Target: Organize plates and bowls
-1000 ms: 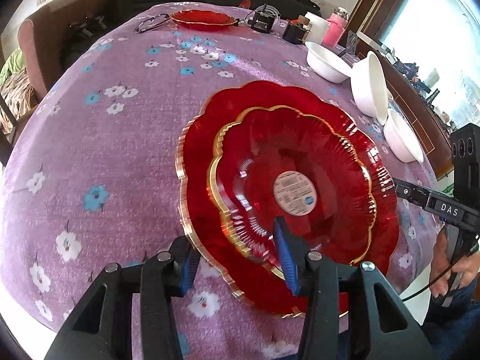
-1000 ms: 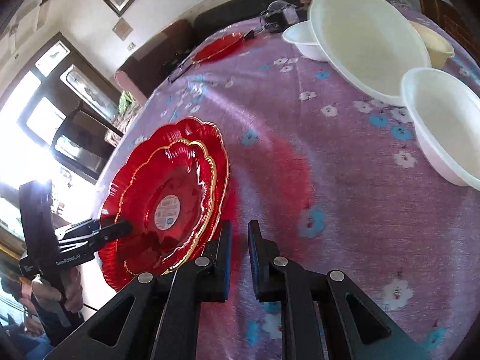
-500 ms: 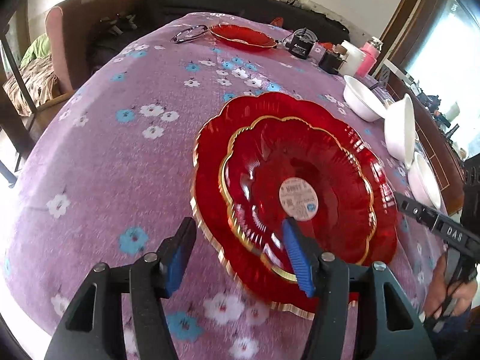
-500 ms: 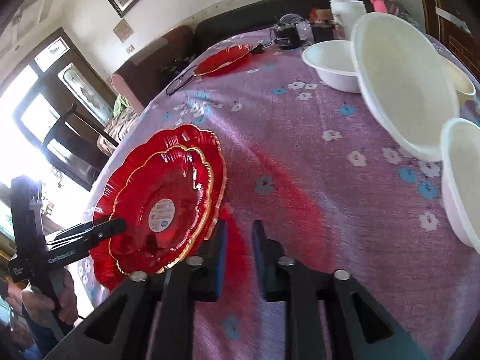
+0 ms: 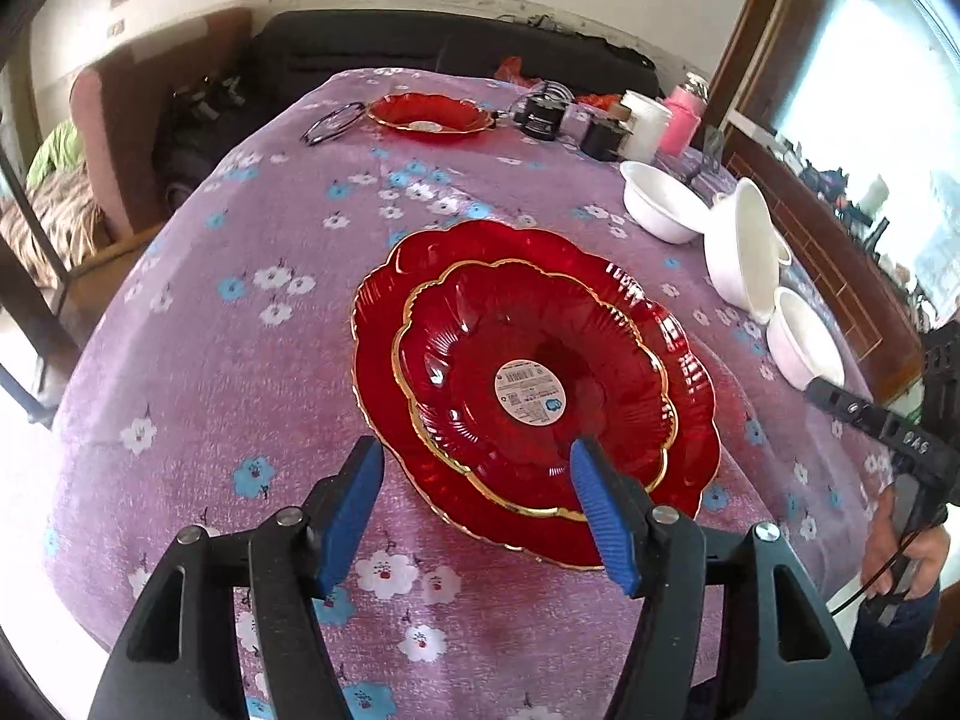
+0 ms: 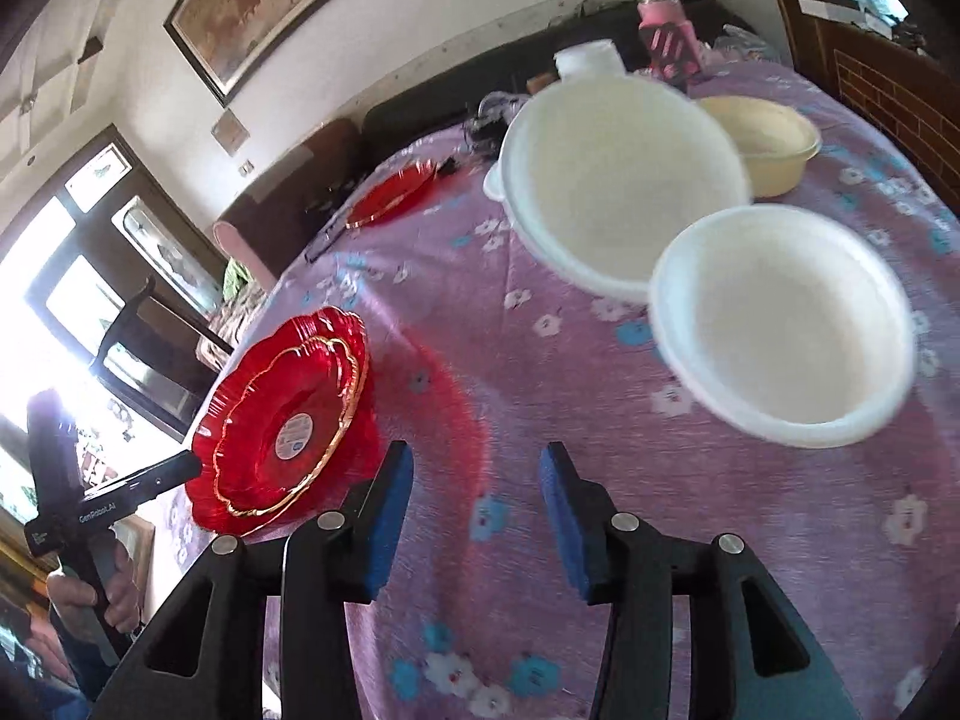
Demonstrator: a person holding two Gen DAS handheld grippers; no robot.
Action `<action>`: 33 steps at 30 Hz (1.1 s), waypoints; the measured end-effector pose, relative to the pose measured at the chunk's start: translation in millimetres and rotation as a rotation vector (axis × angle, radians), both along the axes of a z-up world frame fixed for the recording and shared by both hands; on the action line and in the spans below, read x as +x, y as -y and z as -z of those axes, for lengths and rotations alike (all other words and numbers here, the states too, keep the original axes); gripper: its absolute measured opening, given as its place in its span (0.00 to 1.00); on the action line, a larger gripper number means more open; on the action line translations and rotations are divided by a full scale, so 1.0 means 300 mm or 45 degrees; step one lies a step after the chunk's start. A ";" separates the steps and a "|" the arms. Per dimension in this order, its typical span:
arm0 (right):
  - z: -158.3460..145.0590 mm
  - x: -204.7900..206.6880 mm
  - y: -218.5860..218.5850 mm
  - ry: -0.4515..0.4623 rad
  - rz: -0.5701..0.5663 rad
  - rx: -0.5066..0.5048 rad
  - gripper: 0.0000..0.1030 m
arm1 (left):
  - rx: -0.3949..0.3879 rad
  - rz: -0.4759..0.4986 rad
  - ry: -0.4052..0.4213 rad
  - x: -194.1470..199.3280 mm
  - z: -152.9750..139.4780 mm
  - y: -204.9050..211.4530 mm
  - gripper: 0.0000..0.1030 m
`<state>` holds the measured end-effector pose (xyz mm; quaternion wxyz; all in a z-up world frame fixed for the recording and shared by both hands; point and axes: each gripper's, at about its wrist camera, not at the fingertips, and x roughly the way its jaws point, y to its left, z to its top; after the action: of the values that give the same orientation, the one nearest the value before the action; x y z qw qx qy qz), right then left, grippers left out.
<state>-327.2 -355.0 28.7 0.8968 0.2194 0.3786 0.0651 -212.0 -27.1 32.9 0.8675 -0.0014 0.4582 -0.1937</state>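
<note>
Opening above the stacked red plates [image 5: 534, 384], left gripper [image 5: 474, 468] jaws grip nothing; right gripper [image 6: 477, 474] jaws spreading, empty, near apparently white bowls [image 6: 780, 324]

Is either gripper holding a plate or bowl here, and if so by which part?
Nothing is held. The left gripper and the right gripper are both opening, with nothing between the pads; the stacked red plates lie free.

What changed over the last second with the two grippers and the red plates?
The left gripper, whose blue pad sat over the rim of the smaller red plate, has pulled back and up with nothing between its opening jaws. The right gripper went from nearly shut to opening and swung toward the white bowls. The smaller plate stays nested on the larger red plate; the bowls have not moved.
</note>
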 end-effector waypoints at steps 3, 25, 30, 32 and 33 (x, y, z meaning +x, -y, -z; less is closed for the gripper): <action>-0.025 -0.051 0.048 0.048 0.028 0.009 0.47 | 0.037 -0.002 0.035 -0.004 -0.024 0.020 0.62; -0.018 -0.237 0.510 0.068 0.495 0.106 0.46 | -0.002 0.478 -0.060 0.013 -0.074 0.782 0.39; 0.002 -0.189 0.566 0.044 0.506 0.125 0.46 | -0.002 0.437 -0.125 0.087 -0.004 0.920 0.35; 0.016 -0.171 0.577 0.033 0.505 0.135 0.46 | -0.021 0.428 -0.158 0.113 0.023 0.949 0.35; 0.022 -0.163 0.579 0.027 0.502 0.137 0.46 | -0.012 0.419 -0.165 0.123 0.038 0.965 0.35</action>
<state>-376.3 -528.8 22.2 0.8831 0.3362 0.3148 -0.0892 -175.1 -316.7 21.5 0.7927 0.0571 0.5064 -0.3346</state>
